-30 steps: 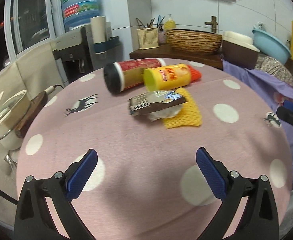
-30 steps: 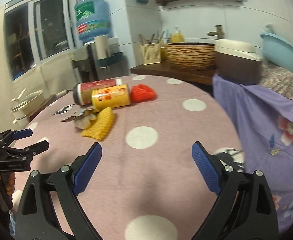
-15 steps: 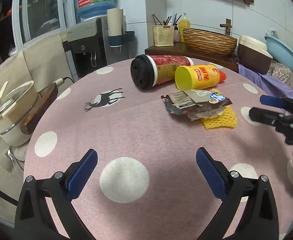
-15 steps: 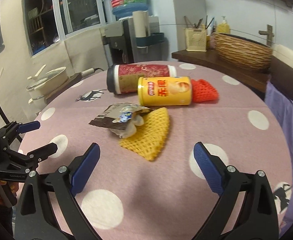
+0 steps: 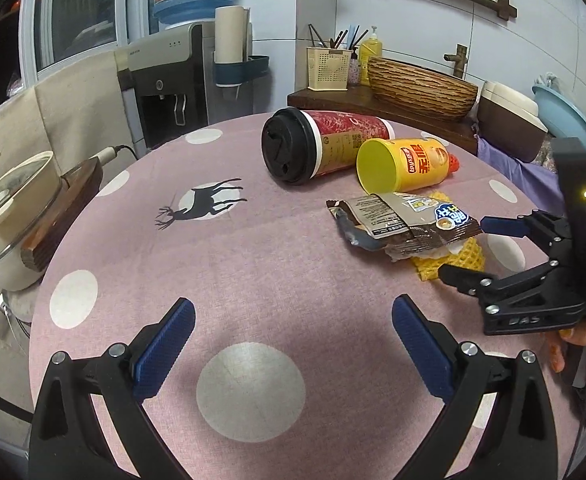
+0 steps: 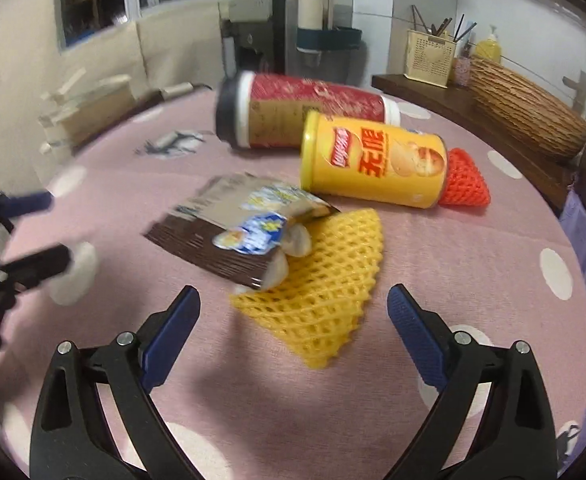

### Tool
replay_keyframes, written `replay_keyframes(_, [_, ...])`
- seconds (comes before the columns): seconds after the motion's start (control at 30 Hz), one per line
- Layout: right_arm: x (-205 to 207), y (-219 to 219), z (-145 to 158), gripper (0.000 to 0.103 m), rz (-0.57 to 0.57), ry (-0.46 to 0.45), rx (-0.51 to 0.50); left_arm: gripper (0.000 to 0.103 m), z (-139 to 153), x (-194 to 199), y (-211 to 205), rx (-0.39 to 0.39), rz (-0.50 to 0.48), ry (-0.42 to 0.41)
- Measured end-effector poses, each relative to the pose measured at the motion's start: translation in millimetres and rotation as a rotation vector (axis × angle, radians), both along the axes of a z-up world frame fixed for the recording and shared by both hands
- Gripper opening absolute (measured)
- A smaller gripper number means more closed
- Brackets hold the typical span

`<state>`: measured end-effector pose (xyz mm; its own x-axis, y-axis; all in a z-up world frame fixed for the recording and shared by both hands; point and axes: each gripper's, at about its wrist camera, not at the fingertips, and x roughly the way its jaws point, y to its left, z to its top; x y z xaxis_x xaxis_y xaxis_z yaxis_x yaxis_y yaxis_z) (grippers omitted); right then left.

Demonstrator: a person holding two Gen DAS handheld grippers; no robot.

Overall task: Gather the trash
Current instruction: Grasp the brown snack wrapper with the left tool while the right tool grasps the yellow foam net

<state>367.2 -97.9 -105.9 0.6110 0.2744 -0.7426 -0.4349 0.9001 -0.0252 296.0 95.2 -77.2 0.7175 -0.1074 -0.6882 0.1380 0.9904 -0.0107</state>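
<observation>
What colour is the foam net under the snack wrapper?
Yellow. The foam net shows best in the right wrist view, partly under the wrapper.

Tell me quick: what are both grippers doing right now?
Left gripper: open, empty, over the tablecloth.
Right gripper: open, empty, jaws either side of the yellow foam net.

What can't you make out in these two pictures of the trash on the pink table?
- Red foam net: left view, mostly hidden behind the yellow crisp can.
- Yellow foam net: left view, largely under the brown snack wrapper.
- Red paper cup print: right view, motion-blurred.
</observation>
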Motion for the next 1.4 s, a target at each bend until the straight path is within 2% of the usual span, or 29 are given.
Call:
replay_keyframes(0.07, [6,1,-7,0.093,-0.014,0.011,-0.039,0.098,1,2,-4,0.004,-0.016,-0.002])
replay_keyframes(0.27, [22,-7,-17,0.093,-0.028,0.054,-0.003,0.098,4,6,-24,0.033,-0.086,-0.022])
replay_keyframes(0.33, [23,-8,-17,0.073,-0.019,0.051,0.028,0.098,5,8,-32,0.047,-0.112,-0.031])
replay_keyframes(0.37, [24,-10,-17,0.070,-0.014,0.061,0.049,0.098,5,9,-35,0.049,-0.119,-0.033])
replay_keyframes(0.4, [24,-12,-17,0.061,-0.014,0.071,0.071,0.098,6,10,-39,0.044,-0.135,-0.034])
replay_keyframes(0.43, [23,-12,-16,0.050,-0.013,0.070,0.082,0.098,6,12,-43,0.039,-0.147,-0.036])
replay_keyframes(0.47, [22,-13,-15,0.043,-0.010,0.070,0.095,0.098,6,13,-47,0.034,-0.163,-0.037])
replay_keyframes(0.5, [21,-15,-14,0.030,-0.007,0.076,0.112,0.098,6,16,-52,0.037,-0.174,-0.036])
replay_keyframes(0.53, [21,-17,-14,0.023,0.000,0.083,0.138,0.096,6,16,-56,0.042,-0.177,-0.037])
replay_keyframes(0.7, [12,-28,-9,0.019,-0.014,0.086,0.193,0.082,1,27,-74,0.100,-0.202,-0.035])
replay_keyframes(0.9, [-2,-39,-1,0.019,-0.035,0.075,0.214,0.062,-5,34,-87,0.118,-0.249,-0.017])
replay_keyframes(0.97, [-8,-44,1,0.019,-0.039,0.071,0.231,0.047,-9,34,-93,0.139,-0.264,-0.012])
replay_keyframes(1.03, [-14,-49,3,0.019,-0.042,0.066,0.239,0.038,-11,33,-98,0.173,-0.268,-0.017])
replay_keyframes(1.2, [-28,-58,8,0.019,-0.053,0.032,0.238,0.022,-10,32,-101,0.152,-0.262,-0.025])
replay_keyframes(1.23, [-32,-60,10,0.019,-0.056,0.028,0.246,0.015,-9,30,-101,0.154,-0.260,-0.030])
replay_keyframes(1.3, [-36,-63,12,0.019,-0.059,0.018,0.247,0.011,-7,27,-101,0.154,-0.254,-0.043])
replay_keyframes(1.4, [-49,-66,16,0.019,-0.063,-0.018,0.233,0.006,2,18,-98,0.114,-0.251,-0.067])
